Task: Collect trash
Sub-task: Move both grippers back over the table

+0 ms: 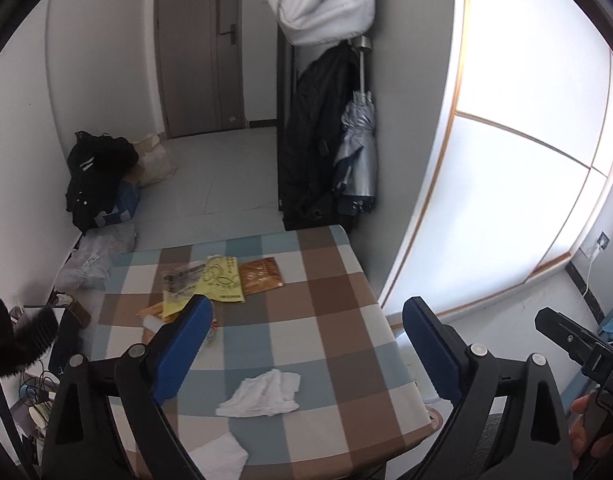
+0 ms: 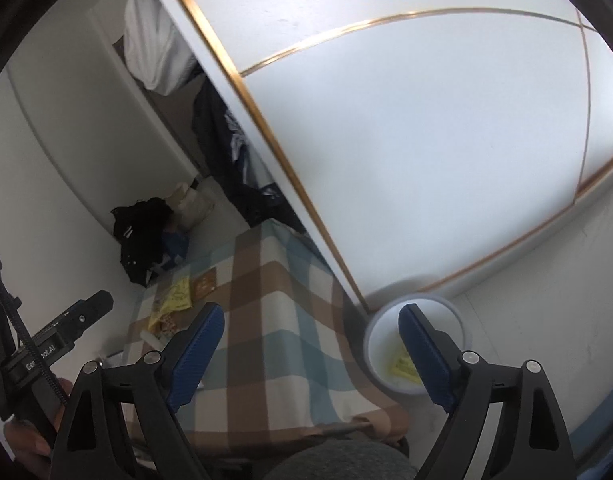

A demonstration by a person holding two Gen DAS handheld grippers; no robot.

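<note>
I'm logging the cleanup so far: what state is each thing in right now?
left tongs: open, nothing between them
right tongs: open, nothing between them
white bin: on the floor beside the table, a yellow wrapper inside
crumpled tissue: lying on the checked tablecloth
yellow packet: flat on the cloth
brown packet: flat beside it
door: shut

I see daylight glare blowing out the wardrobe [image 1: 518, 168]; right view soft, heavy fisheye bend, dark corners.
</note>
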